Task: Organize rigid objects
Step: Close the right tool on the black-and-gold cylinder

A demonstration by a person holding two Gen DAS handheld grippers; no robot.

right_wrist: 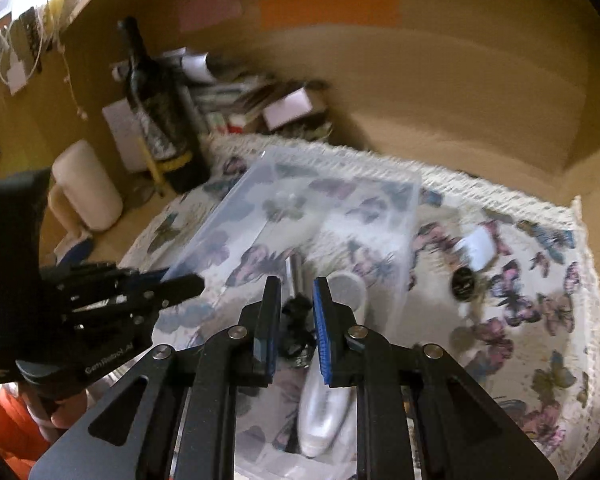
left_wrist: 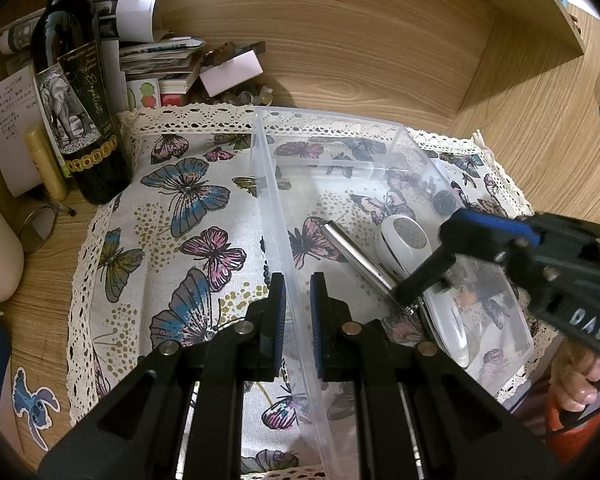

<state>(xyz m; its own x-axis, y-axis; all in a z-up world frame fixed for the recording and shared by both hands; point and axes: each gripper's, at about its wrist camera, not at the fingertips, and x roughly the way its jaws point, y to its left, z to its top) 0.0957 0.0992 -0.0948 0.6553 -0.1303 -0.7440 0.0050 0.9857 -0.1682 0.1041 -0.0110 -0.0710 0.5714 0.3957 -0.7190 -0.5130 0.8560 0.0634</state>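
Down on the wooden table (left_wrist: 500,92), a lace-edged butterfly cloth (left_wrist: 188,200) carries a clear plastic bin (left_wrist: 272,184). The left tongs (left_wrist: 298,312) straddle the bin's near side wall, one blue-padded finger outside it and one inside, closed in on the thin plastic so that they hold the wall. Inside the bin lie a silver metal tube (left_wrist: 352,256), a white handheld device with a grey round face (left_wrist: 404,240) and a clear lid or case (left_wrist: 484,312) at the right end.

From the right, the right tongs (left_wrist: 420,276) reach into the bin over the white device and the metal tube; a hand (left_wrist: 580,376) grips their handle at the lower right. In their own blurred view the right tongs (right_wrist: 298,320) are drawn in narrow, with a small black object (right_wrist: 296,320) showing in the gap between the pads; whether they pinch it I cannot tell. The white device (right_wrist: 328,400) lies beneath them.

Outside the bin, on the cloth to its right, sit a dark round disc (right_wrist: 464,282) and a small white piece (right_wrist: 476,248). A dark wine bottle (left_wrist: 76,112) stands at the cloth's far left corner beside stacked papers (left_wrist: 156,64).
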